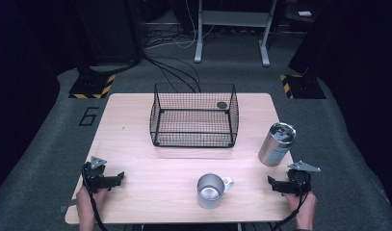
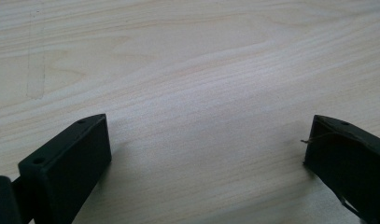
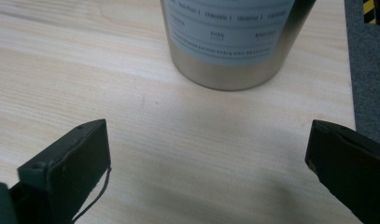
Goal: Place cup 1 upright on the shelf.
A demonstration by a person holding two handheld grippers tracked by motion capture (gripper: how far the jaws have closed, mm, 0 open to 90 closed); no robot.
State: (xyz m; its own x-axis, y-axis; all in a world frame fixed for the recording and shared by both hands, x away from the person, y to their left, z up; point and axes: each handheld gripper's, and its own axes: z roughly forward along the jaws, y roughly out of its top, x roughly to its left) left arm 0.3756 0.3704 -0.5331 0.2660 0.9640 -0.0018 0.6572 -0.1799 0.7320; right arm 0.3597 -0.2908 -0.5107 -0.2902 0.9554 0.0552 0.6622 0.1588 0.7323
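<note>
— While both my tongs rest low on the counter (image 1: 136,139), where do things stand?

— Take the wire basket (image 1: 194,115) as the mark. My left tongs (image 1: 120,176) sit well to the near left of it, jaws wide apart with bare wood between them. My right tongs (image 1: 272,181) sit to the near right, jaws just as wide, gripping nothing.

— And what are you after?

— Most likely the steel tumbler (image 1: 276,144), which stands upright near the basket's right front corner, just ahead of my right tongs. In the right gripper view its labelled base (image 3: 232,56) is straight in front of the jaws, apart from them. The metal mug (image 1: 211,190) stands in front of the basket, between my two hands, handle turned right.

— So which step is this?

— I'd judge the very start: nothing lifted, basket empty apart from a small dark disc (image 1: 222,105) at its back.

— Next move?

— Push the right tongs forward until the jaws straddle the tumbler, then close. It's wide and smooth, so I'd centre it carefully.
</note>
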